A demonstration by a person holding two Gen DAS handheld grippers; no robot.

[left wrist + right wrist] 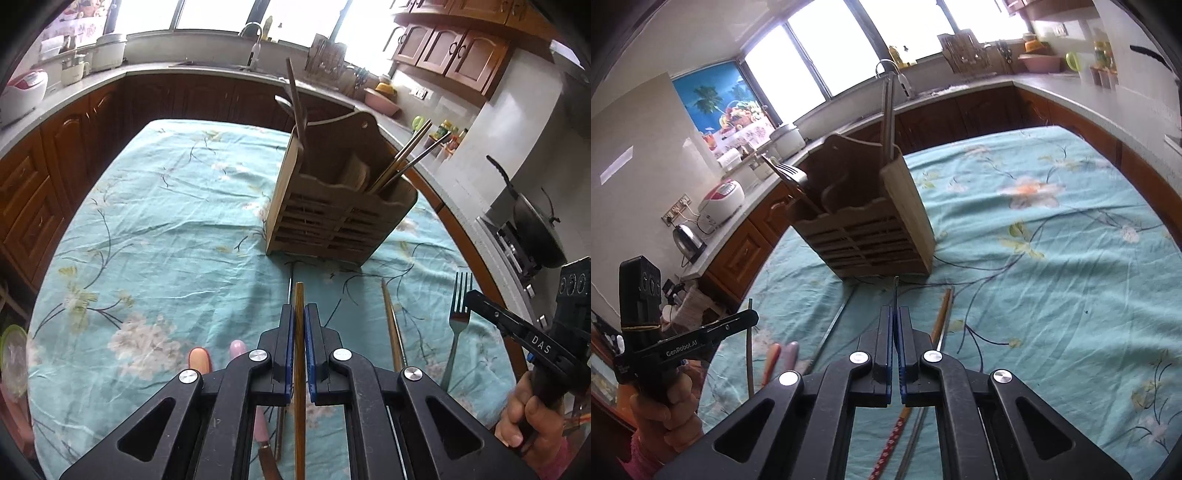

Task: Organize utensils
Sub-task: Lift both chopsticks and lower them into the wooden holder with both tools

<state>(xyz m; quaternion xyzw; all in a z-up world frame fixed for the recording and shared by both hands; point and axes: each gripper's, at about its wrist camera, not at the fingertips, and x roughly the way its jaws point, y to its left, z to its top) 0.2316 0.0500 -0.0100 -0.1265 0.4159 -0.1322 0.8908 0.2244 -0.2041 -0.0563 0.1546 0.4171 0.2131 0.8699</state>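
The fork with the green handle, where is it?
In the left wrist view the fork lies on the tablecloth, right of the brown chopsticks, near the right gripper.

White letters "DAS" on the right gripper (480,301) arm, seen from left wrist cam. White "GenRobot.AI" on the left gripper (750,317) arm, right wrist cam.

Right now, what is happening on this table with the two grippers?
A person is sorting utensils into a wooden caddy on the teal floral tablecloth. The left hand-held gripper is shut on a wooden chopstick that points toward the caddy. The right hand-held gripper is shut on a thin blue-handled utensil. The caddy already holds chopsticks and a fork. Another fork lies on the cloth.
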